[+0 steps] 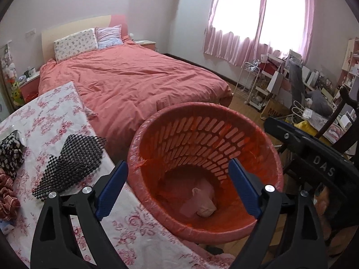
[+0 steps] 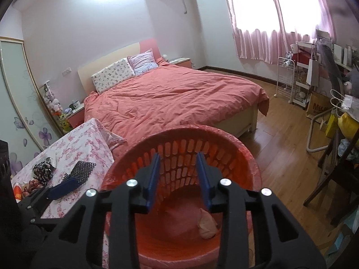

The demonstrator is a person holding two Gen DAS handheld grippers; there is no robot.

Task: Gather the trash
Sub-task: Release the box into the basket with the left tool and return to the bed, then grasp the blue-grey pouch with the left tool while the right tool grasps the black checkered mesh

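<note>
A red slotted waste basket lined with a red bag stands beside the floral-cloth table. A crumpled pale tissue wad lies at its bottom. My left gripper hangs open over the basket's near rim, nothing between its blue pads. My right gripper hovers above the basket's mouth, open and holding nothing; the wad lies below it. On the table lie a black foam mesh, a black-and-white patterned wrapper and a red striped wrapper.
A bed with a coral duvet lies just beyond the basket and table. A dark wooden chair and a cluttered desk stand at the right. A white wire cart stands under the window. Wooden floor lies between bed and chair.
</note>
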